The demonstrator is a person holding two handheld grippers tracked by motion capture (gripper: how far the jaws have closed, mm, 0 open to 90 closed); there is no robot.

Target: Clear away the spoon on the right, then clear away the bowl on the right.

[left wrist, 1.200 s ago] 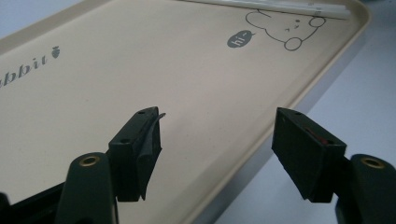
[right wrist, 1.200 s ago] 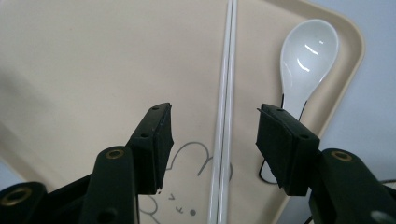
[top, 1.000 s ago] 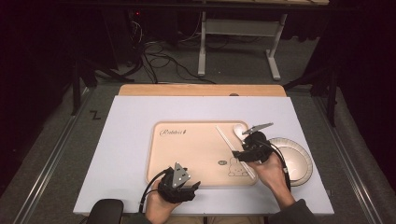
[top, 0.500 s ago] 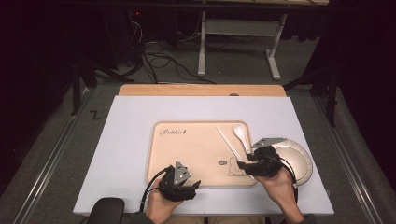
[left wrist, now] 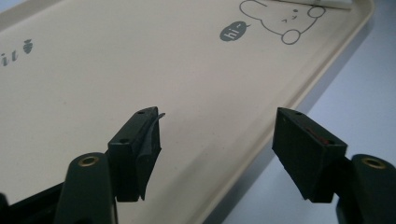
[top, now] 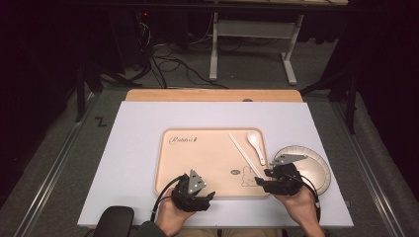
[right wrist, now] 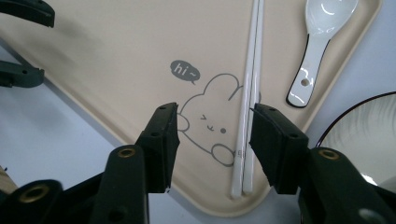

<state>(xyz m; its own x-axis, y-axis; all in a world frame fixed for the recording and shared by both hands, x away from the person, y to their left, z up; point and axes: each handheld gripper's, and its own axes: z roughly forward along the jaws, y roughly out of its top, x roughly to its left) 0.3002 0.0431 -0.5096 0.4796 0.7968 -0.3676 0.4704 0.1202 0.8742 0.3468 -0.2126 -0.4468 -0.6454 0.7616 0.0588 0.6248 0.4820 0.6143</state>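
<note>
A beige tray [top: 197, 158] with a rabbit drawing holds white chopsticks [top: 242, 153] and a white spoon [top: 256, 143]. My right gripper [top: 261, 182] hovers over the tray's near right corner. In the right gripper view its jaws [right wrist: 214, 109] stand open and have just been closing a little. The near ends of the chopsticks [right wrist: 250, 79] lie below the gap, close to one jaw, with no pad pressing on them. The spoon [right wrist: 317, 42] lies beyond. My left gripper [top: 207, 196] is open over the tray's near edge [left wrist: 243, 154], empty [left wrist: 217, 114].
A white plate [top: 311, 170] with a dark rim sits right of the tray, partly under my right hand; its rim [right wrist: 364, 126] appears beside the right jaw. A dark object [top: 113, 222] lies at the table's near left edge. The white table top [top: 138, 143] surrounds the tray.
My right gripper has drawn back toward me and slightly right, from above the chopsticks to the tray's near right corner. The left gripper has stayed put.
</note>
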